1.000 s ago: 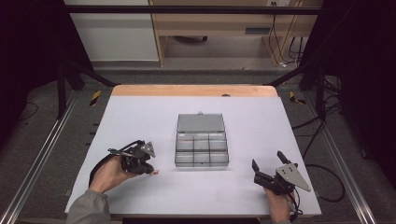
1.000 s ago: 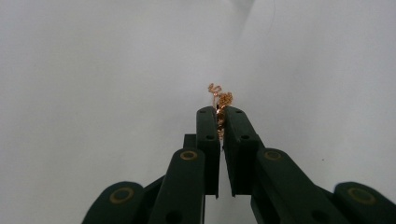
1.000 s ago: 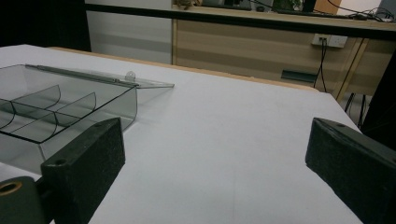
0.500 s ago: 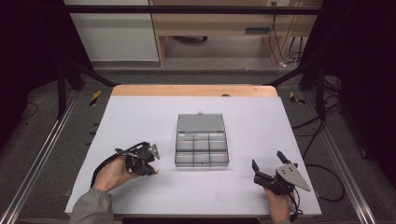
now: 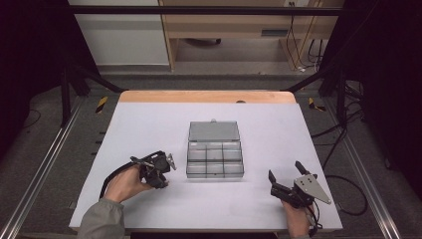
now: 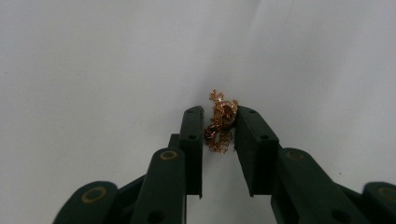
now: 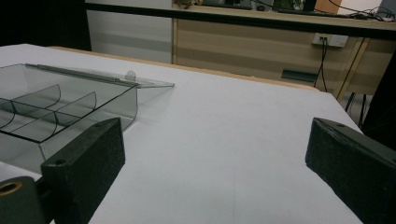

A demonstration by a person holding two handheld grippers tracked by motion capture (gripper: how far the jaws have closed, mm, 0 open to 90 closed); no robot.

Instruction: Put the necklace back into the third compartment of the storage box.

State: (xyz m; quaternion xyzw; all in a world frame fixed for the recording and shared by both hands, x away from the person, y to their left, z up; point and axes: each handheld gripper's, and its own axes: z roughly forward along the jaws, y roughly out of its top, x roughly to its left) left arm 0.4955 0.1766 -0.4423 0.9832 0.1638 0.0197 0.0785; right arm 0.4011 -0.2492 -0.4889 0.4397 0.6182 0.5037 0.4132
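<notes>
Rose-gold chain trinket (image 6: 221,122) lies loose between the just-parting left claw (image 6: 219,128).

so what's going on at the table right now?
A person works with a gripper in each hand. The left gripper is down on the white table beside the open clear compartment box, with a small rose-gold jewellery piece between its jaws. Those jaws have just been opening, and a gap shows beside the piece, so it looks let go rather than gripped. The right gripper rests open near the table's front edge, holding nothing.
</notes>
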